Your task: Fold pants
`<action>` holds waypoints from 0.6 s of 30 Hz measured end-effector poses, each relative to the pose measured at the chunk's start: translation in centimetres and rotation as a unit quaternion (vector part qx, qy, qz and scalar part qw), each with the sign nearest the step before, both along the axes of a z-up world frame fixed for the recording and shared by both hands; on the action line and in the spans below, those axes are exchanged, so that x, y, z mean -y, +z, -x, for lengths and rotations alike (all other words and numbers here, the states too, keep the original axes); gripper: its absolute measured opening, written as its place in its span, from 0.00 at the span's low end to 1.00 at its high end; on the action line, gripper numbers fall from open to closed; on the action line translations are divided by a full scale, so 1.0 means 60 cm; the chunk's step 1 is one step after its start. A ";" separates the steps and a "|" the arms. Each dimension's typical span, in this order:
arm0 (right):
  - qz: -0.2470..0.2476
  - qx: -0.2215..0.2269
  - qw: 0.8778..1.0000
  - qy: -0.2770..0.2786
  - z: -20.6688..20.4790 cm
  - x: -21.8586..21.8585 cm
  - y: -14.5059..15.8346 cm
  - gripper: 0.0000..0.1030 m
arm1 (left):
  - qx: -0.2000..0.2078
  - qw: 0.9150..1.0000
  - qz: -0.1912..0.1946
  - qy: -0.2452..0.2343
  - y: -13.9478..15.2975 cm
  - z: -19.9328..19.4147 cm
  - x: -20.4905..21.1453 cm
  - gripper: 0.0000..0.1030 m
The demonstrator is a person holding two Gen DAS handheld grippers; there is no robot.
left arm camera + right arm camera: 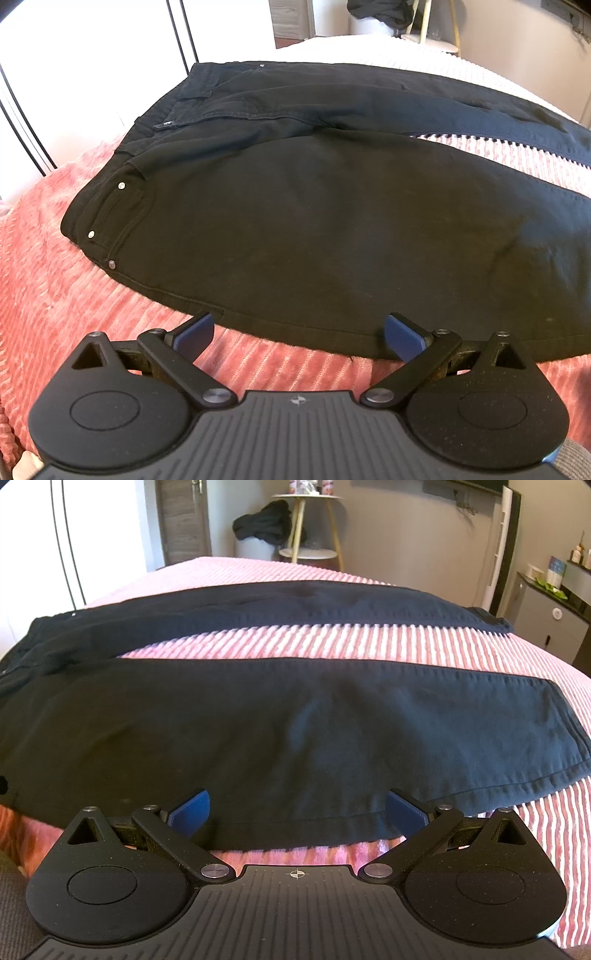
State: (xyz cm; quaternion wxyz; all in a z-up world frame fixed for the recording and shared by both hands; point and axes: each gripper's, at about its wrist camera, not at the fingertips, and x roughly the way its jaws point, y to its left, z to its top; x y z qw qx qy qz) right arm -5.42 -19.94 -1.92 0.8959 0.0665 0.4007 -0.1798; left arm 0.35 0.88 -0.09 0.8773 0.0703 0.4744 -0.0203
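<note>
Both tongs, the left gripper (298, 334) and right gripper (297, 810), gaped empty at the near edge of the pants (258, 731), which lay flat, legs apart, wholly unfolded.

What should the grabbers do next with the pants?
Probably ease both forward and pinch the near leg's edge. The pants lie flat on the blanket, legs apart, and the left gripper and right gripper are open at that edge, holding nothing.
</note>
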 end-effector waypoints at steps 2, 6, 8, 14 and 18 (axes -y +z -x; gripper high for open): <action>-0.001 -0.002 1.000 0.000 -0.001 0.000 -0.001 1.00 | 0.000 1.000 -0.002 0.000 0.000 0.000 0.001 0.96; -0.003 -0.007 1.000 -0.001 -0.004 0.002 -0.003 1.00 | -0.001 1.000 0.000 0.001 -0.001 -0.001 0.000 0.96; -0.004 -0.011 1.000 -0.001 -0.006 0.003 -0.004 1.00 | -0.002 1.000 0.003 0.002 0.000 -0.001 -0.001 0.96; -0.022 -0.025 0.999 -0.012 -0.013 0.014 -0.010 1.00 | -0.007 1.000 0.016 0.010 -0.001 -0.006 -0.011 0.96; -0.035 -0.034 0.999 -0.025 -0.018 0.025 -0.015 1.00 | -0.012 1.000 0.016 0.013 -0.004 -0.011 -0.013 0.96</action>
